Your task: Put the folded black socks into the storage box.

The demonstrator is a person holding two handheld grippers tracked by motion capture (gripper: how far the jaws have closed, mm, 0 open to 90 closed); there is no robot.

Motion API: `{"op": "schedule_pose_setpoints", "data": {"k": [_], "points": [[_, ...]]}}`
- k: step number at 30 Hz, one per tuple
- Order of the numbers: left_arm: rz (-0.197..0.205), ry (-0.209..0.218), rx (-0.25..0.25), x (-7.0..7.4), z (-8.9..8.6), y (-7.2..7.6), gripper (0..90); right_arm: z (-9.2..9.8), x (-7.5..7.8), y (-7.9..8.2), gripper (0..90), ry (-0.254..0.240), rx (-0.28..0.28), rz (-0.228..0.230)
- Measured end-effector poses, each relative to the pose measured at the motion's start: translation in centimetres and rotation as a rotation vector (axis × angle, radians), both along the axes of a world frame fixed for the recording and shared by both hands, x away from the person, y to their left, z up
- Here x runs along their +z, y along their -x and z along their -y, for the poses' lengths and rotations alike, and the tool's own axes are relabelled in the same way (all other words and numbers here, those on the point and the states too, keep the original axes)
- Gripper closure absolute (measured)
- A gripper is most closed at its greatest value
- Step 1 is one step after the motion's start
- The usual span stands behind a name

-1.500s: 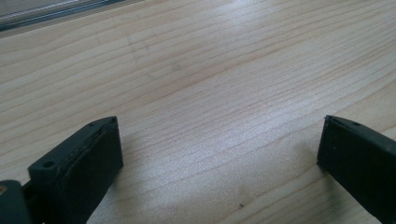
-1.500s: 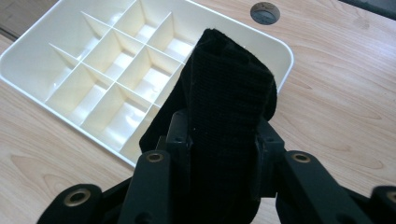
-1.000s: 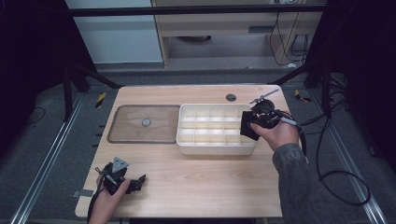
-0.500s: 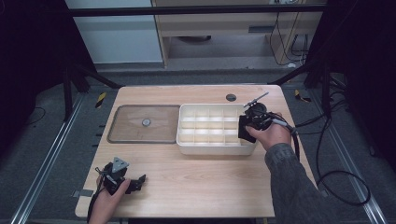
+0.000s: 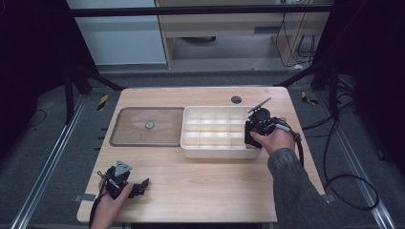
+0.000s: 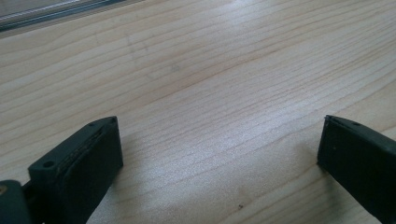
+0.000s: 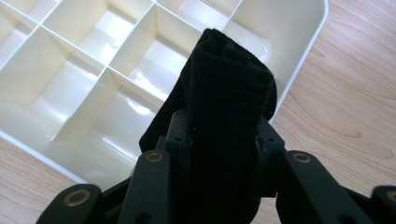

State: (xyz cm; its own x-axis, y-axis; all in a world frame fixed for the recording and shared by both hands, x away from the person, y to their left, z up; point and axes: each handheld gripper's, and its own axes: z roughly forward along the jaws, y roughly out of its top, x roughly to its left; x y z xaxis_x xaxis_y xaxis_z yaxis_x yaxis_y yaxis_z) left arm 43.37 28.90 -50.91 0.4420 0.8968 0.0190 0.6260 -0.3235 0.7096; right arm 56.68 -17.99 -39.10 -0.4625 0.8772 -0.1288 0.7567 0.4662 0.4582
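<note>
My right gripper (image 5: 252, 134) is shut on a folded black cloth strap (image 7: 229, 98) and hangs over the right end of a cream compartment box (image 5: 191, 148). In the right gripper view the strap stands up between the jaws, above the box's (image 7: 299, 70) end compartments. Near the table's front left corner my left gripper (image 5: 138, 185) rests low on the wood. Its two black fingers (image 6: 84, 161) stand wide apart over bare tabletop with nothing between them.
A shallow brown tray (image 5: 124, 140) holding a small round metal piece (image 5: 149, 125) lies left of the box. A dark round hole (image 5: 236, 99) marks the table's far edge. Cables (image 5: 334, 181) trail on the floor at right.
My right hand has come down and slightly left with the black strap, from beside the box's right end to over its end compartments. The left hand has kept still.
</note>
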Motion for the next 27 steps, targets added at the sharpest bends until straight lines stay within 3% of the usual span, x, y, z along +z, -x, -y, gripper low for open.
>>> {"op": "schedule_pose_setpoints", "data": {"k": [17,27], "points": [[0.001,0.0,0.0,0.0,0.0,0.0,0.0,-0.1,-0.7,-0.1,66.6,0.031,0.003,0.003],[-0.001,-0.003,-0.003,0.0,0.0,0.0,0.0,-0.4,-1.9,0.1,66.7,-0.001,-0.009,-0.038]]}}
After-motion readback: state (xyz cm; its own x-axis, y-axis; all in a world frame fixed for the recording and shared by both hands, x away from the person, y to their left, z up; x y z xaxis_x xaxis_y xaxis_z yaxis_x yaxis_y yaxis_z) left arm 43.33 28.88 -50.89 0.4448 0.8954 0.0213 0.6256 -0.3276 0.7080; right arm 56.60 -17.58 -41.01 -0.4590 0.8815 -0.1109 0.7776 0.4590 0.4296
